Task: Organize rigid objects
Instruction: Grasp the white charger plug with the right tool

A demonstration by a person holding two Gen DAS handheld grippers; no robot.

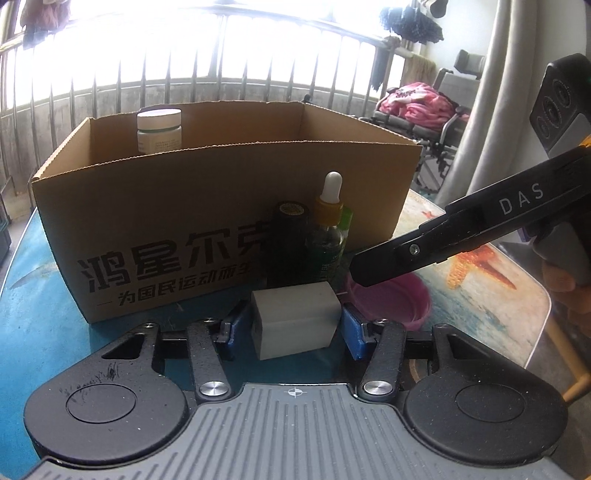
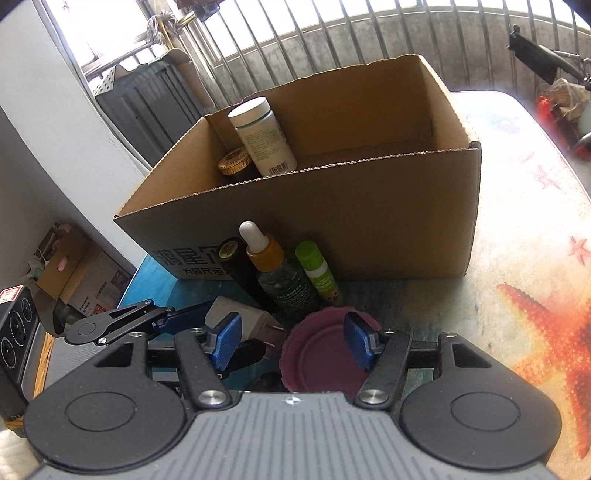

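- Your cardboard box (image 2: 332, 229) looks matt, its cut rim corrugated.
- The dropper bottle (image 2: 284, 284) is clear glass.
- The pink lid (image 2: 325, 358) is smooth plastic.
- Your table (image 2: 517, 258) has a glossy printed cover.

Home balcony or sunroom, lived-in. Landmark: open cardboard box (image 1: 221, 206) on a table with a sea-print cover (image 2: 535, 295), starfish pattern. Behind the box, metal window bars (image 1: 184, 74) with strong daylight. Above and right of the box, dark laundry (image 1: 410, 22) hangs from a rail. Right of the box, a chair piled with pink clothing (image 1: 424, 103), then a pale curtain (image 1: 491, 110).
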